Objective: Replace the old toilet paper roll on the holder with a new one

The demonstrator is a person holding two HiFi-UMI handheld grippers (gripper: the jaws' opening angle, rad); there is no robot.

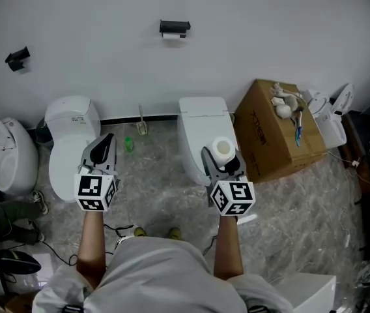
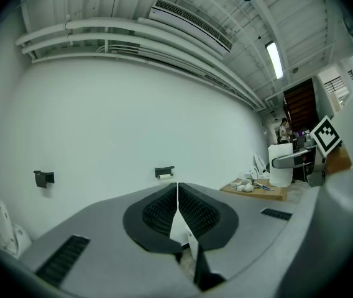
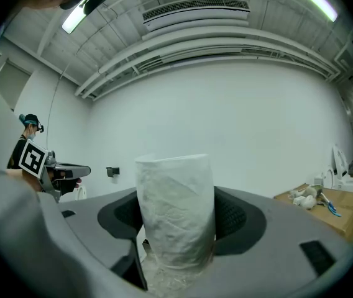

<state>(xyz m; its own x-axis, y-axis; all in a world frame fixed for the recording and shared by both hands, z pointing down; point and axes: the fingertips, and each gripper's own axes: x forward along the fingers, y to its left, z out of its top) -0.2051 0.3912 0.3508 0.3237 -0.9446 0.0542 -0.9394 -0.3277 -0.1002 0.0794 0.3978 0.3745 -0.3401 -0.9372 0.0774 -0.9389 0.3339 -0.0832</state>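
Note:
A black holder (image 1: 174,27) is fixed high on the white wall, with a thin, nearly used-up roll (image 1: 171,36) under it. My right gripper (image 1: 223,158) is shut on a full white toilet paper roll (image 1: 222,149), which stands upright between the pads above the middle toilet. In the right gripper view the wrapped roll (image 3: 175,197) fills the gap between the jaws, and the holder (image 3: 112,171) shows small at the left. My left gripper (image 1: 105,143) is shut with nothing in it; its pads meet in the left gripper view, pointing at the holder (image 2: 164,172).
Toilets stand along the wall: one at far left (image 1: 6,152), one under my left gripper (image 1: 68,132), one in the middle (image 1: 198,119). A cardboard box (image 1: 270,139) with small items sits right of it. A second black fitting (image 1: 17,58) hangs on the wall, left.

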